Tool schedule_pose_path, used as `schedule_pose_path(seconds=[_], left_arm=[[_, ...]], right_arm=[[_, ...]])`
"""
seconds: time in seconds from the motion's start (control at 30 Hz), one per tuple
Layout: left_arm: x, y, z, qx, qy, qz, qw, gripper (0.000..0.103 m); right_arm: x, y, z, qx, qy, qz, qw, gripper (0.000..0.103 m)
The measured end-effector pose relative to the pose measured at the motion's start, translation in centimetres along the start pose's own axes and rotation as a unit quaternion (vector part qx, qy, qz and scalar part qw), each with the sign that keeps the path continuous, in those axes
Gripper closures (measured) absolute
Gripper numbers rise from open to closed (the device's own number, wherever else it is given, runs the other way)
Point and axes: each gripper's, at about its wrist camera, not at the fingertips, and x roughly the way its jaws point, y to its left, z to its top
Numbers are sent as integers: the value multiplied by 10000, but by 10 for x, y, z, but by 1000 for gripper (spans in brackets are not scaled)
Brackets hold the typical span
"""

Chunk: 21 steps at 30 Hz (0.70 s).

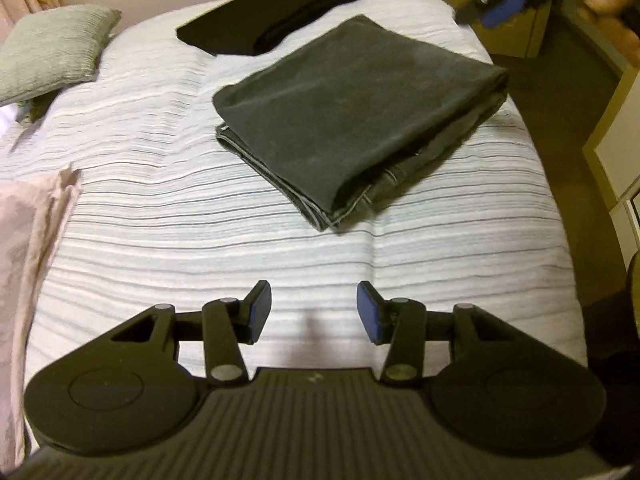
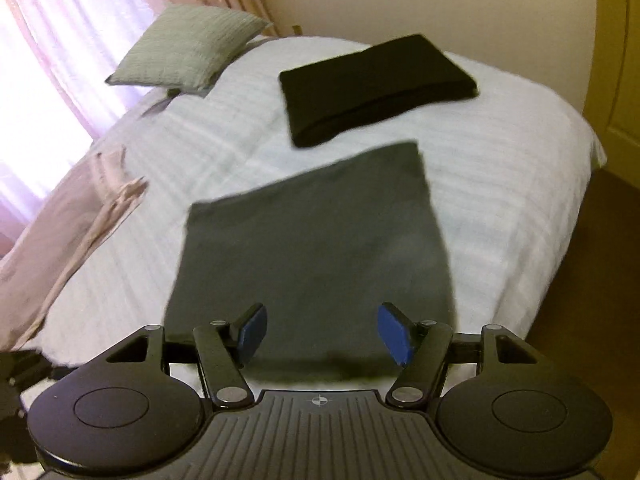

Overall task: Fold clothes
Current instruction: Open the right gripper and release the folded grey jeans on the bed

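A grey garment [image 1: 352,120] is seen folded into a thick square in the middle right of the left wrist view, lying on the striped bedspread [image 1: 160,200] near the bed's right edge. In the right wrist view the same grey garment [image 2: 312,248] fills the centre of the frame. Behind it, toward the top of the frame, a black folded garment [image 1: 272,12] lies apart from it on the bed. At the lower left edge a pink cloth [image 1: 28,240] is seen, loosely laid and judged not yet folded. A pale green pillow [image 1: 52,48] rests at the upper left.

The left gripper [image 1: 312,314] is held over bare bedspread with its fingers partly apart and nothing between them. The right gripper [image 2: 322,332] is held above the grey garment with its fingers wider apart, also empty; its blue pad is glimpsed, blurred, at the upper right of the left wrist view.

The layered hems at the lower corner of the grey garment are seen slightly splayed, so the fold could be pulled open if a finger catches them in passing. The stack sits close to the bed's edge and could be dragged off by a careless sweep. If the pink cloth is taken by one layer only, it could be bunched rather than folded.
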Motion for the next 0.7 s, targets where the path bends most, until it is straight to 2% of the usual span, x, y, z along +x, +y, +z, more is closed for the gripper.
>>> schedule_pose_path(seconds=[0.23, 0.4, 0.5, 0.53, 0.57, 0.6, 0.7], left_arm=[[-36, -10, -17, -189, -142, 188, 9995, 55], [-40, -17, -20, -412, -227, 340, 9983, 55], [-31, -27, -11, -204, -221, 593, 9978, 55], [-27, -30, -6, -135, -216, 668, 9974, 55], [-23, -32, 0, -107, -214, 732, 9970, 55], [-18, -34, 6, -98, -215, 792, 9966, 55], [-5, -36, 29, -191, -181, 944, 9952, 55]], right_arm=[[-27, 20, -15, -349, 151, 50, 9993, 38], [-23, 23, -3, -1074, 241, 88, 9939, 38], [-9, 19, 4, -1788, 331, 178, 9832, 37], [-2, 16, 5, -2040, 361, 233, 9780, 31], [5, 13, 7, -2291, 390, 288, 9722, 18], [11, 10, 9, -2540, 419, 344, 9657, 14], [31, -3, 13, -3227, 540, 588, 9431, 12]])
